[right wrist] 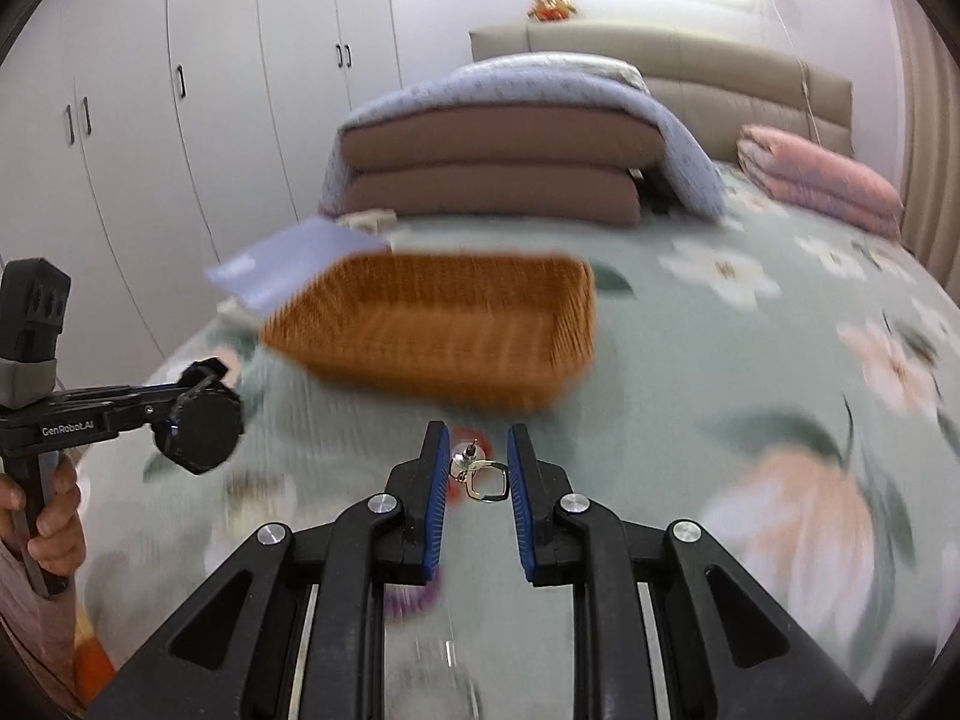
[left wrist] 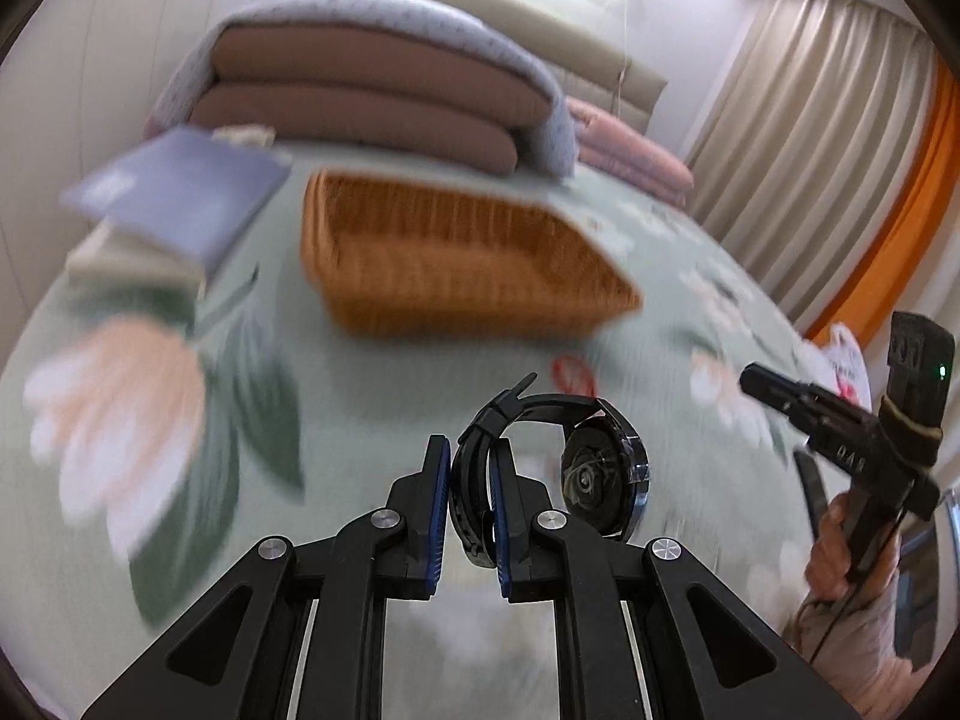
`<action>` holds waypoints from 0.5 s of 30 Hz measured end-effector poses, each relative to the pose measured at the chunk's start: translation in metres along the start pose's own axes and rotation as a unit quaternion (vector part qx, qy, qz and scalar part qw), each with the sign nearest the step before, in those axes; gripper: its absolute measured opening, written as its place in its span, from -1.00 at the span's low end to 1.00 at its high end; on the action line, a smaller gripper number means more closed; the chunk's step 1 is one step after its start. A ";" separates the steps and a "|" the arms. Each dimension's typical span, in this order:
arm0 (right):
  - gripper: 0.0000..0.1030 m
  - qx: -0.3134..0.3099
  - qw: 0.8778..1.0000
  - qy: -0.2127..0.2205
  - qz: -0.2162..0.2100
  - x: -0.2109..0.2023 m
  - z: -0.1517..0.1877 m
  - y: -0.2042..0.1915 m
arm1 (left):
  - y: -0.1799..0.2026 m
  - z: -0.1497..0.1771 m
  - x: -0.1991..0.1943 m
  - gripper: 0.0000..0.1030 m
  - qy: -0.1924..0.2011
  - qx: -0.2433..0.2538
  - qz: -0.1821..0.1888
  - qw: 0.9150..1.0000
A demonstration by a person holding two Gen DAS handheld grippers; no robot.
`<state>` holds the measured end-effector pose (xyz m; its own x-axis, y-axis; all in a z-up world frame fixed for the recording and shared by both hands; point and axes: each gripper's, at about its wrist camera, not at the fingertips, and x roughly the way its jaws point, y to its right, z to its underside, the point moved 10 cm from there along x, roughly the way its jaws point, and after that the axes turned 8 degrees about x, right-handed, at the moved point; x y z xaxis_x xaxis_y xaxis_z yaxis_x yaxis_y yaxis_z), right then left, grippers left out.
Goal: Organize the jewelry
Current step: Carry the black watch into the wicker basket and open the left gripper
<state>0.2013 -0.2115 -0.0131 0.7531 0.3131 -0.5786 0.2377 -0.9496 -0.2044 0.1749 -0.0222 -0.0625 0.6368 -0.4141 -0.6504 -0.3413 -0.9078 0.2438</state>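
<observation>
Left wrist | left gripper (left wrist: 471,480) clamps watch (left wrist: 576,468); right gripper (right wrist: 478,471) pinches earring (right wrist: 480,474); basket (right wrist: 444,324) ahead

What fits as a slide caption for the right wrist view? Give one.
Right claw holding an earring above the bedspread, wicker basket ahead.

Orange-brown wicker basket (left wrist: 456,252), black watch (left wrist: 576,468), pale green floral bedspread (right wrist: 750,360), silver earring (right wrist: 480,471)

- Pale green floral-printed bed cover (right wrist: 750,360) spreads across the bed.
- Beige padded headboard (right wrist: 690,60) stands behind folded brown quilts (right wrist: 498,168).
- White wardrobe doors (right wrist: 210,90) line the wall.
- Beige pleated curtains (left wrist: 828,120) hang opposite.
</observation>
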 end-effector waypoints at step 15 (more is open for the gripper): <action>-0.56 0.090 0.990 -0.107 0.023 0.154 -0.035 0.036 | -0.048 -0.102 0.112 -0.74 -0.008 -0.051 -0.055 0.997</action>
<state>0.3476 -0.1979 -0.0822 0.6095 0.2843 -0.7400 0.0792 -0.9506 -0.3000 0.3324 -0.0321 -0.0737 0.6556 -0.3113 -0.6880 -0.1976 -0.9501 0.2416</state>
